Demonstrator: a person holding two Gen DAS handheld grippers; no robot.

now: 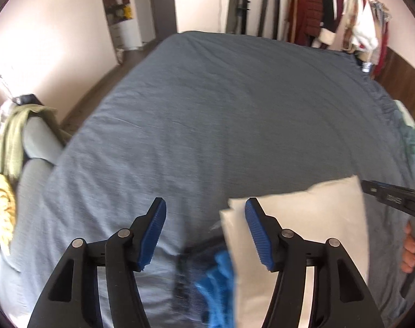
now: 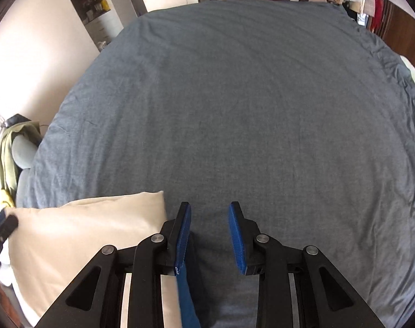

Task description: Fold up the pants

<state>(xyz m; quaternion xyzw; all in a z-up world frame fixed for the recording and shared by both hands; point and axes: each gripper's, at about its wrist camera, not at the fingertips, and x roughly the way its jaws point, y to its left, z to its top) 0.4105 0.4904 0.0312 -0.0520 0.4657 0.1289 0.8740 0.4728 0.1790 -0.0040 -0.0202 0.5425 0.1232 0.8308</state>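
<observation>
The cream pants (image 1: 311,229) lie folded in a flat stack on the grey-blue bedspread (image 1: 221,109), near its front edge. My left gripper (image 1: 205,201) hangs open above the stack's left edge; its right finger overlaps the cloth in the picture and nothing sits between the pads. In the right wrist view the pants (image 2: 84,232) lie at lower left. My right gripper (image 2: 210,205) stands open just right of the stack's corner, with only bedspread (image 2: 248,95) between its fingers. It also shows at the left wrist view's right edge as a black gripper (image 1: 393,199) held by a hand (image 1: 411,251).
Blurred blue fabric (image 1: 215,281) lies low between the left fingers. A grey chair with green and yellow cloths (image 1: 18,142) stands left of the bed. A rail of hanging clothes (image 1: 341,19) and shelves (image 1: 117,2) line the far wall. The bedspread stretches flat ahead.
</observation>
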